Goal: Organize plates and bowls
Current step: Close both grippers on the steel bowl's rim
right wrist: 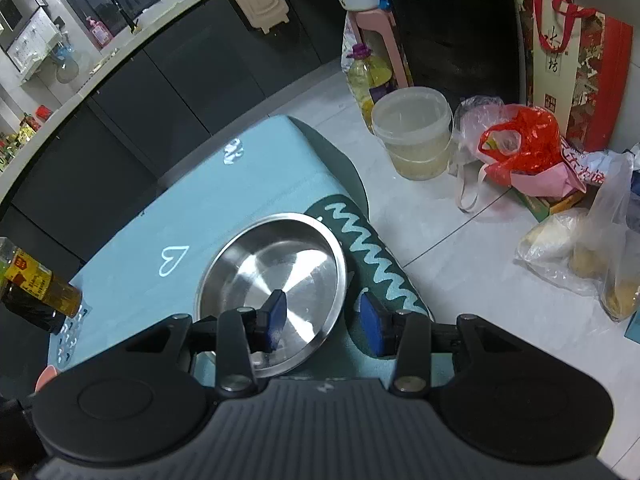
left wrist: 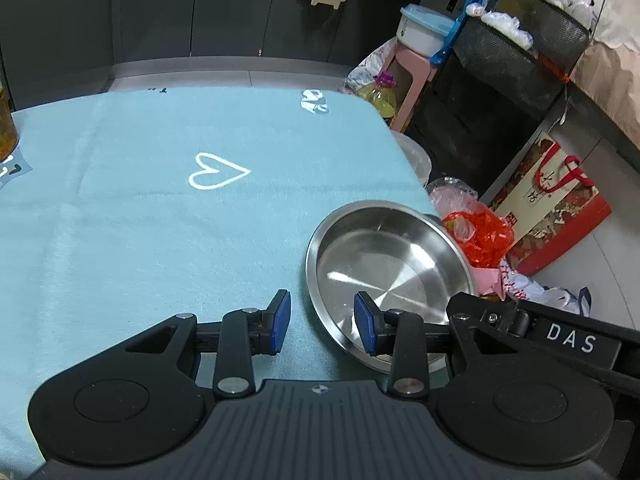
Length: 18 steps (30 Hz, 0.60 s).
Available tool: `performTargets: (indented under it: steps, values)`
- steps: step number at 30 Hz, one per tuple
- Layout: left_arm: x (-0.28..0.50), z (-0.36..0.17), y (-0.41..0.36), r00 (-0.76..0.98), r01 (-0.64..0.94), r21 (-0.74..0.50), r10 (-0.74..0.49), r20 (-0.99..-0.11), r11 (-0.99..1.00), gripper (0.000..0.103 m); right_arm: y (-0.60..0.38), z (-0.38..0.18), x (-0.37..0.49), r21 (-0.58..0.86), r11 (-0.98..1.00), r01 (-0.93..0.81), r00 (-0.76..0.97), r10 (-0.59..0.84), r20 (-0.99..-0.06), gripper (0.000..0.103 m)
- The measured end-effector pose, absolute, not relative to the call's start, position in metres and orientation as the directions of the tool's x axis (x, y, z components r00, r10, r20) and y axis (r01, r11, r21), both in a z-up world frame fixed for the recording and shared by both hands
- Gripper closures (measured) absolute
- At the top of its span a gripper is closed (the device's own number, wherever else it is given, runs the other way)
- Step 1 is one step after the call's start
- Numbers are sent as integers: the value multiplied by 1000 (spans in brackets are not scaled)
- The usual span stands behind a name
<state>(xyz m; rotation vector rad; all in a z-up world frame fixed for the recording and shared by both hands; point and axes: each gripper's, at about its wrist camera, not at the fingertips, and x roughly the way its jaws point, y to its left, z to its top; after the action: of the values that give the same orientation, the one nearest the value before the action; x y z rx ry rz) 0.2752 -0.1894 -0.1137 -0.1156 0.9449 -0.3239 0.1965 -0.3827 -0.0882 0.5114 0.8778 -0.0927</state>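
A shallow stainless steel plate point(left wrist: 384, 268) lies on the light blue tablecloth point(left wrist: 160, 220) near the table's right edge. My left gripper point(left wrist: 322, 326) is open above the plate's near left rim, its right finger over the plate and its left finger over the cloth. In the right wrist view the same plate point(right wrist: 276, 276) lies just ahead. My right gripper point(right wrist: 322, 322) is open and straddles the plate's near right rim, its left finger over the plate and its right finger outside. Part of the right gripper's body, marked DAS point(left wrist: 568, 338), shows in the left wrist view.
A bottle of amber liquid point(right wrist: 38, 286) stands on the table's left side. On the floor to the right stand a clear plastic bucket point(right wrist: 414, 132), an oil bottle point(right wrist: 364, 76), red and clear plastic bags point(right wrist: 520, 142) and a red gift bag point(right wrist: 572, 68). Dark cabinets point(left wrist: 200, 8) lie beyond the table.
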Motion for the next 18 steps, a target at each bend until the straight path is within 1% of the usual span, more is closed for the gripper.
performTargets:
  steps: [3,6,8,9,10,11,13,18]
  values:
    - [280,-118,-192,532,209,-232,-309,-788,950,71,-382,-91,200,389,878,281,638,132,-758,61]
    - [281,-120,-194,530,224,-227,-314,-788,948,74,-382,-94,204,389,877,281,639,131,-758,61]
    - [282,-119,-196,533,251,-220,-325,-781,943,88,-382,-97,206,388,878,279,642,130,-756,61]
    - [281,-119,-198,536,262,-208,-322,-781,942,88,-382,-98,207,384,882,275,640,130,-757,63]
    - [280,-119,-199,546,263,-193,-311,-778,945,88,-381,-99,208,379,886,265,640,132,-757,75]
    - [278,-119,-199,555,266,-180,-303,-775,947,88,-379,-100,209,370,893,256,638,131,-759,81]
    - [273,-117,-199,569,271,-163,-295,-768,949,88,-377,-100,207,354,900,253,643,117,-757,83]
    - [262,-105,-191,578,266,-176,-304,-757,948,87,-378,-95,199,369,897,244,648,132,-750,83]
